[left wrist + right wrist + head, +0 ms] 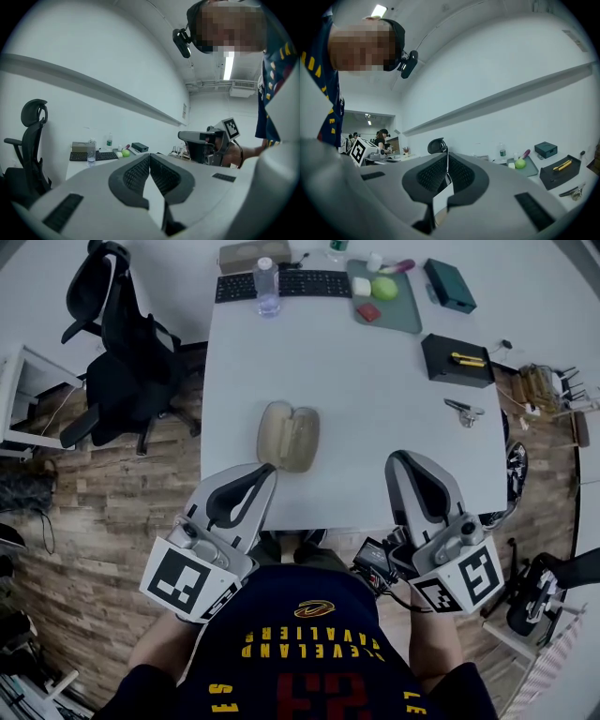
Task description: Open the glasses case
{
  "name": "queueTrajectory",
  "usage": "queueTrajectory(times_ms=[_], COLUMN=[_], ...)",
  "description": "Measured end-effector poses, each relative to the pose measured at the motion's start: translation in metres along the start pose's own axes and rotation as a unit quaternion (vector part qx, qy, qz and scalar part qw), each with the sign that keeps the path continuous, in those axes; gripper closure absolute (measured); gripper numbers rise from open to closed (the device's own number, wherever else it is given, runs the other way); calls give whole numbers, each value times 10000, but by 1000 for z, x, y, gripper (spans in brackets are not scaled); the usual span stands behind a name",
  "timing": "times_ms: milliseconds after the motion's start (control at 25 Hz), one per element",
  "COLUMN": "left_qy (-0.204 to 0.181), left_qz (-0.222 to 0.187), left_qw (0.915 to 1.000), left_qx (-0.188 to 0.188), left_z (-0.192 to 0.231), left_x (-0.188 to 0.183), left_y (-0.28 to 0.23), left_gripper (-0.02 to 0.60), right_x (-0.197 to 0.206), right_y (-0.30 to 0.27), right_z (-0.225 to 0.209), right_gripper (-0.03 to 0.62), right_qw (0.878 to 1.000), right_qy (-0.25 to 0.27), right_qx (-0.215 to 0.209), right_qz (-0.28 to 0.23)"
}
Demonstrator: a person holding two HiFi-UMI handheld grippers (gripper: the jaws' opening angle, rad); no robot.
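A beige glasses case lies closed on the white table, near its front edge. My left gripper hovers just in front of the case at the table's near edge, jaws shut and empty. My right gripper is held at the same depth further right, also shut with nothing between its jaws. In the left gripper view the left gripper has its pads pressed together, and the right gripper's body shows beyond. In the right gripper view the right gripper has its pads meeting too. The case is hidden in both gripper views.
At the table's far edge stand a keyboard, a water bottle, and a green tray with an apple. A teal box, a black box and a metal clip sit on the right. An office chair is left of the table.
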State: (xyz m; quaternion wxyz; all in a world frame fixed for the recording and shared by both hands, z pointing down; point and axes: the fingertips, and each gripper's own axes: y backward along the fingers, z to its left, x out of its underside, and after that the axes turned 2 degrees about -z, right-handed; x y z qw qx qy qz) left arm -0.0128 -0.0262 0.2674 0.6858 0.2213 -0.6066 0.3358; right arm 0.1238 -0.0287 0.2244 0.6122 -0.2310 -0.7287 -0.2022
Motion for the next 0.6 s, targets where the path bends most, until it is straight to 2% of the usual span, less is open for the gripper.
queueTrajectory(times_ms=[600], left_qy=[51], left_qz=[170], left_qw=[9998], left_qx=[-9], left_z=[-7], left_x=[13], left_y=[1], left_gripper=[568], right_x=[6], right_y=[8], right_z=[0], right_gripper=[572], right_qw=[10000], right_qy=[-16], right_qx=[1], right_qz=[71])
